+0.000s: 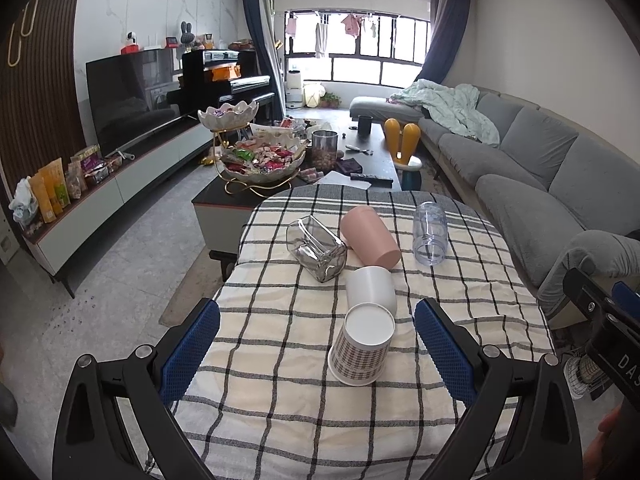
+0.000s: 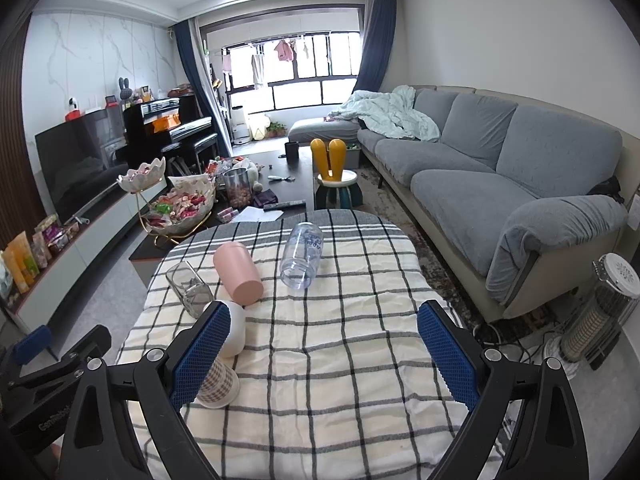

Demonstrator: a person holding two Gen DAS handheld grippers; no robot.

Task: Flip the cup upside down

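Already the plaid cup (image 1: 361, 345) stood base-up on the cloth (image 1: 280, 400), btwn the left gripper (image 1: 317, 344), fingers spread, empty. Just beyond it lay the white cup (image 1: 371, 287): a careless pass could knock either rolling. Right gripper (image 2: 323, 356) hung agape w/ nothing, right of the plaid cup.

Left claw (image 1: 317, 346) spread wide, blue pads (image 1: 191, 354) well apart, nothing between them, tilted down from above (black linkage arms splayed). Right claw (image 2: 323, 354) likewise wide open, empty, at similar height, just beside left; each visible at edge of other's view
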